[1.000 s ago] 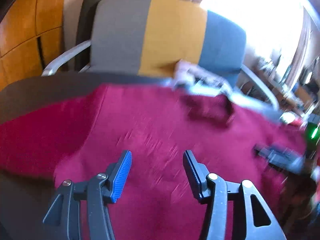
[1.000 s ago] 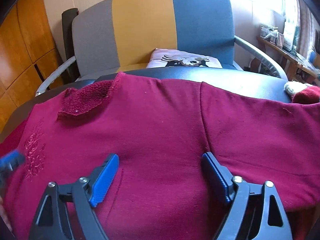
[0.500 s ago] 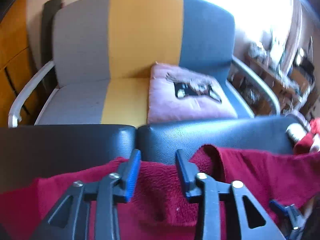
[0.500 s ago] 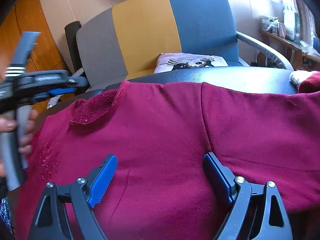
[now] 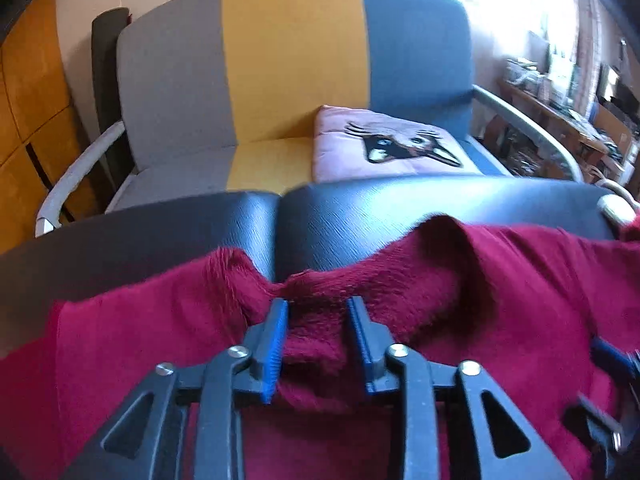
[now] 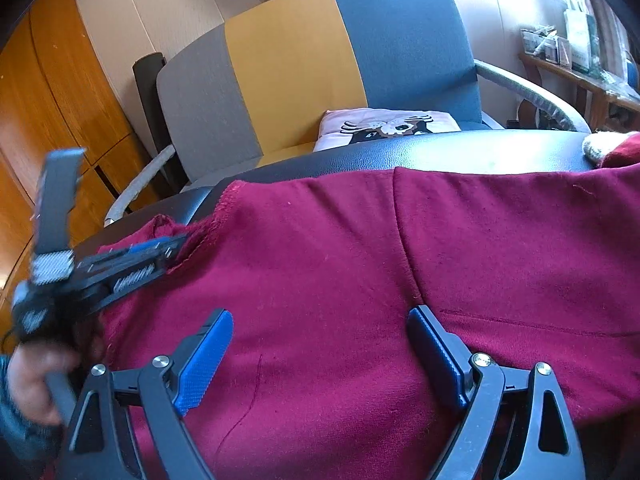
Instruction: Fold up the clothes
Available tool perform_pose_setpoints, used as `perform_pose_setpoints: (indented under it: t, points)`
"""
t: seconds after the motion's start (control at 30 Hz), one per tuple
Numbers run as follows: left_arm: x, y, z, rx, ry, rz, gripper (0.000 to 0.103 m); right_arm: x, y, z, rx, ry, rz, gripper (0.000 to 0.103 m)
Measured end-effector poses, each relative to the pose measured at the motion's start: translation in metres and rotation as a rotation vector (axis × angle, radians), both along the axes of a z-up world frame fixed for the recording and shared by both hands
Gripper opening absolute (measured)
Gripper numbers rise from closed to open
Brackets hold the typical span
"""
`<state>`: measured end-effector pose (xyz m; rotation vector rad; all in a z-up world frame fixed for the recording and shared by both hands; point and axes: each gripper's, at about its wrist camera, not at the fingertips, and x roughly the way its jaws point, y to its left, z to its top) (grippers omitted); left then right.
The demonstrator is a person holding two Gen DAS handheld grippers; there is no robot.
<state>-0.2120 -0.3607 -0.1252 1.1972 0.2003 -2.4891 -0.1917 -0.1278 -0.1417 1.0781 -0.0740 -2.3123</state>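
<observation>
Dark red cloth sweater (image 6: pixel 340 280), matt outside, fuzzy fleece inside its collar at 12 o'clock; it lies on a black grained leatherette surface (image 5: pixel 360 216) with a slight sheen; the blue ribbed finger pads (image 6: pixel 204 360) look like rubbery plastic

a dark red sweater (image 6: pixel 328 264) lies spread flat over a black padded surface, smooth outer side up, a seam running down where a sleeve joins the body; at its neckline (image 5: pixel 320 320) the fuzzy inner fleece is bunched into raised folds
</observation>
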Motion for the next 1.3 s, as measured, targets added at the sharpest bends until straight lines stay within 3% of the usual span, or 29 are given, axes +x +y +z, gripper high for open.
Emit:
perform_pose_setpoints:
  t: [0.2, 0.33, 0.53, 0.67, 0.7, 0.8, 1.07, 1.17, 1.3]
  points:
    - [-0.015, -0.015, 0.000, 0.031, 0.019, 0.015, 0.036, 0.000, -0.001, 0.000, 0.003, 0.001, 0.002, 0.091]
    - [0.014, -0.027, 0.010, 0.126, 0.071, 0.053, 0.036, 0.000, -0.001, 0.000, 0.009, 0.003, 0.002, 0.091]
    - [0.113, -0.022, 0.023, 0.027, 0.128, 0.131, 0.036, 0.001, -0.005, -0.001, 0.034, 0.008, 0.005, 0.092]
    - [0.164, -0.032, 0.014, 0.040, 0.101, 0.224, 0.036, 0.001, -0.010, -0.002, 0.065, 0.012, 0.010, 0.093]
    - [0.173, -0.039, 0.008, 0.067, 0.081, 0.264, 0.036, 0.001, -0.011, -0.002, 0.073, 0.014, 0.012, 0.093]
    - [0.195, -0.064, -0.001, 0.210, 0.152, 0.321, 0.032, 0.001, -0.015, -0.002, 0.096, 0.017, 0.015, 0.095]
    - [0.181, -0.053, 0.009, 0.070, 0.032, 0.279, 0.033, 0.003, -0.028, -0.004, 0.190, 0.032, 0.028, 0.101]
    - [0.223, -0.048, 0.035, 0.104, 0.116, 0.278, 0.033, 0.002, -0.030, -0.004, 0.204, 0.027, 0.036, 0.103]
    - [0.295, -0.039, 0.049, 0.137, 0.166, 0.292, 0.033, 0.001, -0.035, -0.004, 0.235, 0.030, 0.041, 0.103]
